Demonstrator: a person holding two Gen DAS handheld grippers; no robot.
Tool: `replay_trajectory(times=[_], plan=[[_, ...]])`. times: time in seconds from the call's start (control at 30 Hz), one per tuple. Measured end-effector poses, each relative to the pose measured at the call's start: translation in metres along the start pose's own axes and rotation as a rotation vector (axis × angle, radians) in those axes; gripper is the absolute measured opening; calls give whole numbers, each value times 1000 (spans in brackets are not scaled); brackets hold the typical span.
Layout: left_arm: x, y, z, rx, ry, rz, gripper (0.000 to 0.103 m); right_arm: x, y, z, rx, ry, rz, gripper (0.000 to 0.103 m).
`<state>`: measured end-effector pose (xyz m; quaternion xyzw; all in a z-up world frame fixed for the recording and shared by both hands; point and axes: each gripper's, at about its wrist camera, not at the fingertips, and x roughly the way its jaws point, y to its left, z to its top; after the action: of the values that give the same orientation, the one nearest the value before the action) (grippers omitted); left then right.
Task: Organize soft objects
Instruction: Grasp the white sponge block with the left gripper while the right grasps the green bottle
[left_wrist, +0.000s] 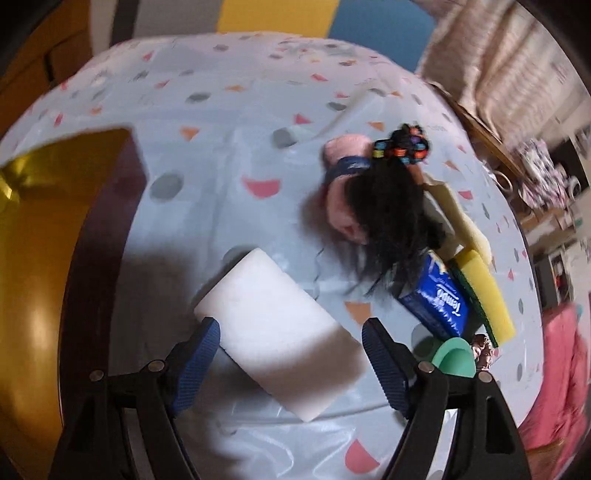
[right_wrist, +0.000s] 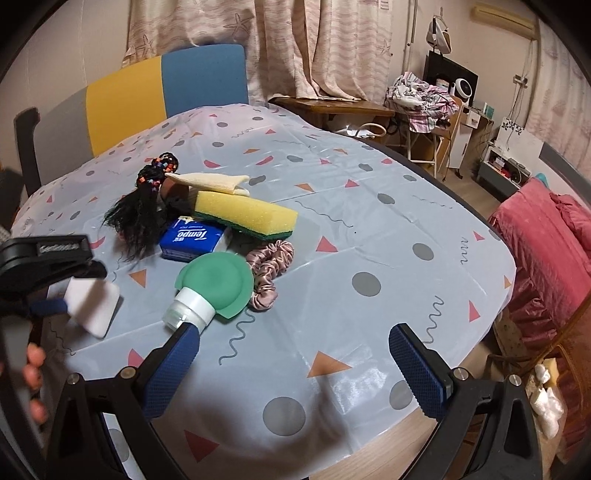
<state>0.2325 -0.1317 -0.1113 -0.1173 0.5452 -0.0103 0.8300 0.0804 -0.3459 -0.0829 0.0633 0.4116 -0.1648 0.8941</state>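
A white sponge block (left_wrist: 280, 314) lies on the patterned tablecloth (left_wrist: 221, 122) between the wide-open jaws of my left gripper (left_wrist: 291, 338); it also shows in the right wrist view (right_wrist: 94, 304). Behind it lie a black-haired doll (left_wrist: 384, 206), a blue Tempo tissue pack (left_wrist: 439, 295), a yellow-green sponge (left_wrist: 484, 291) and a green silicone bottle (left_wrist: 452, 356). In the right wrist view my right gripper (right_wrist: 295, 354) is open and empty over the cloth, beside the green bottle (right_wrist: 214, 286), a pink scrunchie (right_wrist: 269, 273), the sponge (right_wrist: 245, 214) and tissue pack (right_wrist: 192, 238).
A shiny gold container (left_wrist: 48, 266) stands at the left of the table. A yellow-blue chair (right_wrist: 147, 92) is behind the table. A red quilted seat (right_wrist: 546, 251) is at the right. The table's front edge (right_wrist: 406, 432) is close under my right gripper.
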Motion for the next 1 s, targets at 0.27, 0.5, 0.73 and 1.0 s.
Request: replay_trajectory(times=[0.27,0.5,0.73,1.0], plan=[[8,-9,-8,157,-48,48,79,11,-2,1,32,0,74,103],[-2,12,-18,133,-66,-61,73,19,8,12,16,-29,100,103],[2,33,-29,29,-18,-203,67,30,21,23,12,-46,138,103],[-6,35,-40,47,-48,-209,66,62,26,33,78,11,212,99]])
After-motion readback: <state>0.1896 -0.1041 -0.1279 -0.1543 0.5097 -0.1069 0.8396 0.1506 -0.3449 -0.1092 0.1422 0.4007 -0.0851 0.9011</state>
